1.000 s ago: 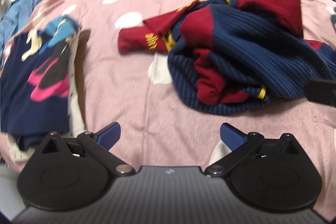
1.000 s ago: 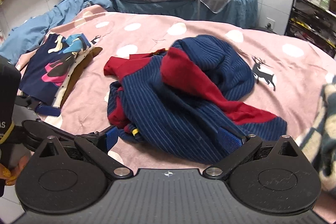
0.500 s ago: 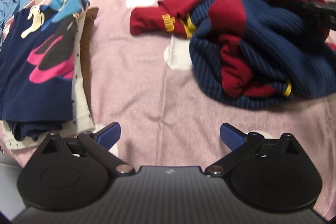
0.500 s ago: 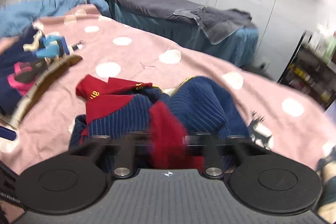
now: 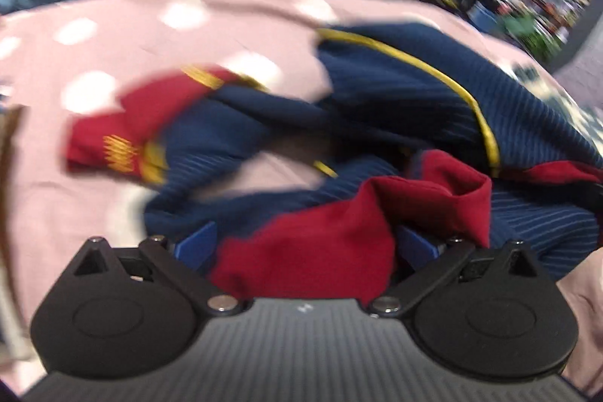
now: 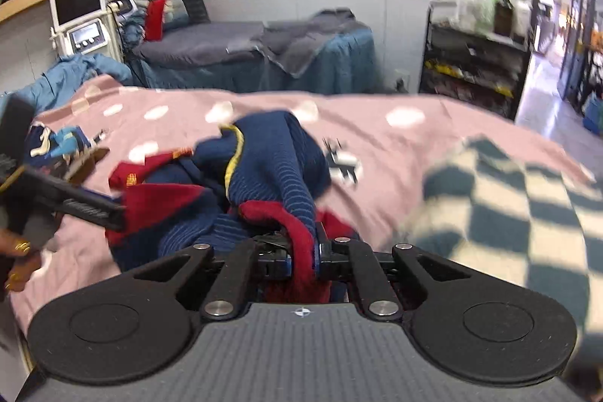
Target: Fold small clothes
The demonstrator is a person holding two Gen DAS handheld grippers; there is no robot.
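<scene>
Right gripper (image 6: 303, 253) squeezed nearly shut, jaws just closed in, red cloth of the navy and red striped jersey (image 6: 264, 168) pinched tight between the blue pads. Left gripper (image 5: 301, 243) wide open, jaws just started closing a little, a red fold of the same jersey (image 5: 312, 243) bunched between the blue fingers (image 5: 196, 245), not squeezed. Jersey crumpled in a heap on the pink spotted bedsheet (image 6: 433, 145), one red sleeve (image 5: 124, 134) sticking out to the left. Folded clothes pile (image 6: 56, 145) far left on the sheet. Checked blanket (image 6: 508, 198) on the right.
</scene>
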